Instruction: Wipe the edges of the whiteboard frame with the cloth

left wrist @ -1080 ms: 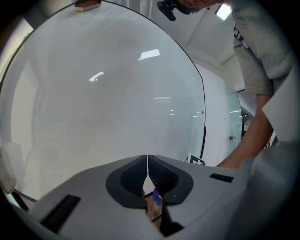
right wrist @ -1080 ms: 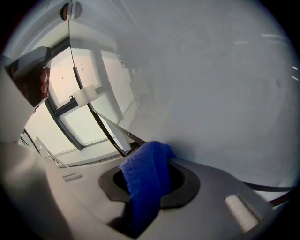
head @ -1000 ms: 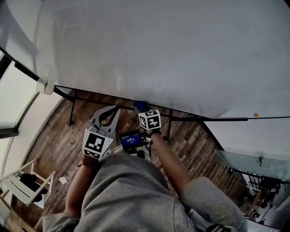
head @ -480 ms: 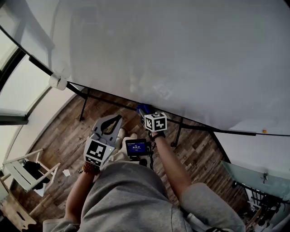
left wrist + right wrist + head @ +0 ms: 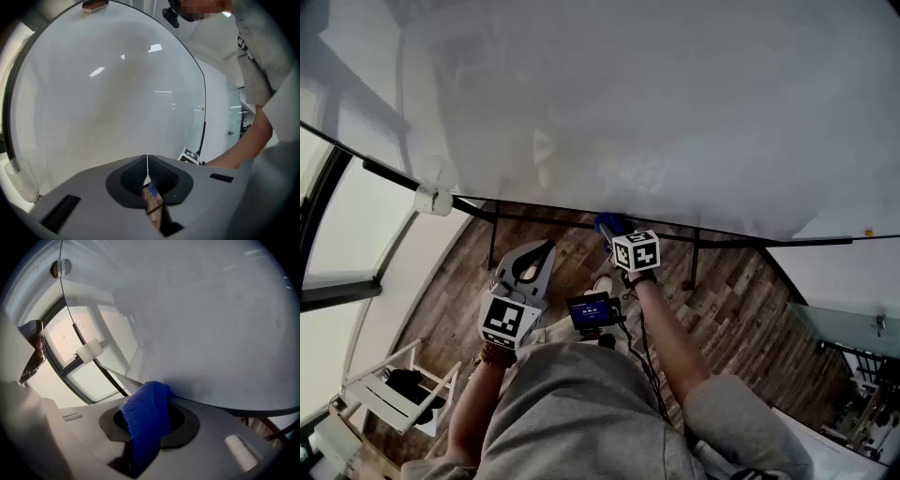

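Note:
The whiteboard point(image 5: 675, 112) fills the top of the head view, and its dark lower frame edge point(image 5: 741, 238) runs across the middle. My right gripper point(image 5: 617, 234) is shut on a blue cloth point(image 5: 608, 225) and presses it up against that lower edge. In the right gripper view the cloth point(image 5: 146, 418) hangs folded over the jaws of the right gripper point(image 5: 150, 404), touching the frame strip point(image 5: 220, 404). My left gripper point(image 5: 538, 249) hangs lower left, away from the board, jaws together. In the left gripper view the left gripper point(image 5: 147, 161) is shut and holds nothing.
A white corner cap point(image 5: 433, 200) marks the frame's lower left corner. Dark stand legs point(image 5: 492, 246) point(image 5: 694, 258) drop to the wood floor. A small lit screen point(image 5: 591, 311) sits at my waist. A white chair point(image 5: 389, 398) stands lower left. An eraser point(image 5: 95, 5) rests on the board's top edge.
The right gripper has kept the cloth on the lower frame edge and slid it a little toward the left corner. My head view has shifted. The left gripper stays shut and low.

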`<state>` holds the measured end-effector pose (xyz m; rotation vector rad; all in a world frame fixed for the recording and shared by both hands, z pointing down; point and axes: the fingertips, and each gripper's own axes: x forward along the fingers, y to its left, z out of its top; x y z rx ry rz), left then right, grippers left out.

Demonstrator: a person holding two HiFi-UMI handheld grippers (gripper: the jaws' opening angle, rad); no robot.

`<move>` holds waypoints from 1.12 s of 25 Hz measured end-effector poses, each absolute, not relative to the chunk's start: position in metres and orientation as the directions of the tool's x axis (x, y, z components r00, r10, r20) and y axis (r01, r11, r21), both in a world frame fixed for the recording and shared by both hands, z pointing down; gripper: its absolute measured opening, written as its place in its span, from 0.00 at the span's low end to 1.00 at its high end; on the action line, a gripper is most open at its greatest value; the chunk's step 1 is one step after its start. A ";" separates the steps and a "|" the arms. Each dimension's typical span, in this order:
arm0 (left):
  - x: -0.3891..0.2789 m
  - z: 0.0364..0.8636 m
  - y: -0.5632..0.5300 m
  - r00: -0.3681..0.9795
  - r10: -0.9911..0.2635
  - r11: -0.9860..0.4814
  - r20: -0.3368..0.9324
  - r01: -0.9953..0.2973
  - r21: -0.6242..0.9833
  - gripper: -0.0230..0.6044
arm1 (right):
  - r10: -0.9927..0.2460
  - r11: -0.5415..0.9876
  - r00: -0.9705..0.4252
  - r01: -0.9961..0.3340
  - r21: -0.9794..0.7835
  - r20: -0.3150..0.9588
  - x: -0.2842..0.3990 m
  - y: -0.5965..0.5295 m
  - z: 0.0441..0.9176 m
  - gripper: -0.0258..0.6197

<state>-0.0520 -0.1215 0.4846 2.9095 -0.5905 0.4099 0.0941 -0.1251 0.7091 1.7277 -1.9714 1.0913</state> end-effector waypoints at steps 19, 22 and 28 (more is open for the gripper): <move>-0.107 0.468 -0.188 0.954 -0.183 -0.976 0.237 -0.206 0.076 0.06 | -0.651 -0.259 0.088 -0.959 -0.112 0.754 0.089 -0.132 0.711 0.21; -0.111 0.465 -0.195 0.957 -0.176 -0.977 0.231 -0.198 0.076 0.06 | -0.647 -0.282 0.104 -0.953 -0.110 0.756 0.088 -0.131 0.711 0.21; -0.121 0.476 -0.202 0.954 -0.156 -0.980 0.256 -0.182 0.083 0.06 | -0.631 -0.309 0.125 -0.946 -0.100 0.766 0.088 -0.134 0.712 0.21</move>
